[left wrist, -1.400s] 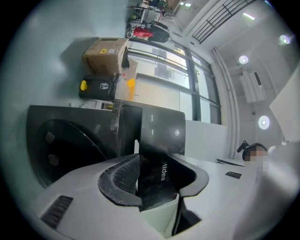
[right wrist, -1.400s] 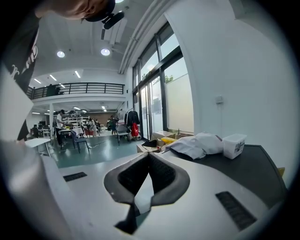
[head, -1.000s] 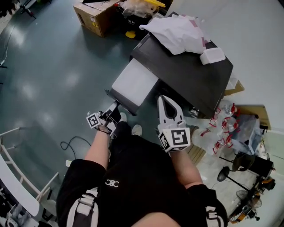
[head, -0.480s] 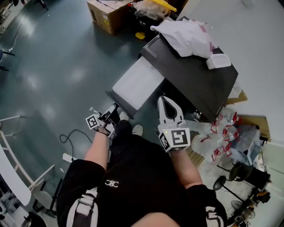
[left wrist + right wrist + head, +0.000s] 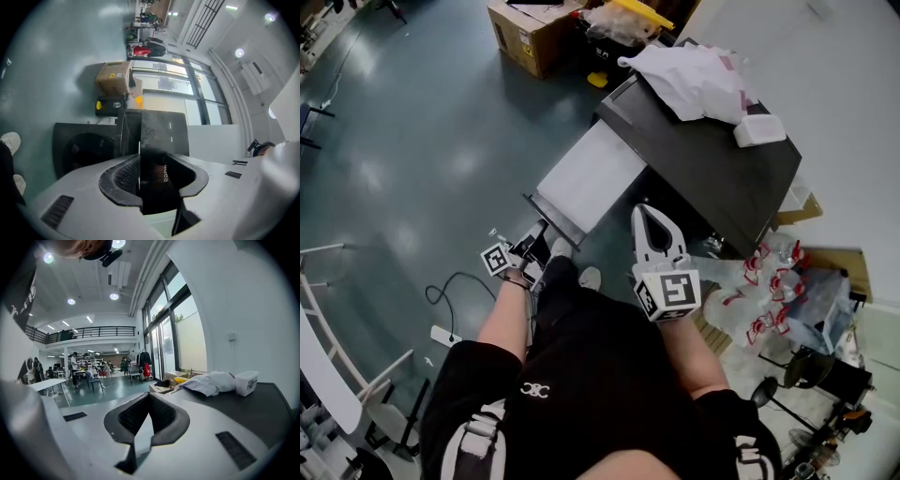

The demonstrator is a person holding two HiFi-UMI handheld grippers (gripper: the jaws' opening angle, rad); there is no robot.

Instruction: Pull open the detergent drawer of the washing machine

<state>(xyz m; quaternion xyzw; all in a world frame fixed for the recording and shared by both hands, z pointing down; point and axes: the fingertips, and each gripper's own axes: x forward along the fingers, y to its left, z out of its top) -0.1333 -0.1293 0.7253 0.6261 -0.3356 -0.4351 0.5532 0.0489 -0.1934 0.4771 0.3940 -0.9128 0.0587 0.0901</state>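
Left hand-held gripper (image 5: 534, 244) is clamped on the dark front panel of the detergent drawer (image 5: 591, 173). In the left gripper view its ribbed pads (image 5: 123, 176) press on both faces of that panel, which fills the gap between them. Right hand-held gripper (image 5: 653, 220) sits at 3 o'clock of the left one, apart from it. Its white jaws are together with nothing between them, and it touches neither the drawer nor the machine. A white shoe (image 5: 590, 276) shows on the floor (image 5: 412, 141) between the two grippers. A heap of clear plastic bags (image 5: 764, 281) lies at 4 o'clock of the right one.

The drawer stands pulled well out of the washing machine (image 5: 712, 164) toward 8 o'clock, its pale grey upper face in full view. The machine itself is dark and lies at 1 o'clock of the grippers. On its top rests a crumpled white cloth (image 5: 694, 75), with a small white box (image 5: 759, 129) just beside it at 4 o'clock. Farther off, at 11 o'clock of the machine, a cardboard box (image 5: 530, 33) sits on the floor.
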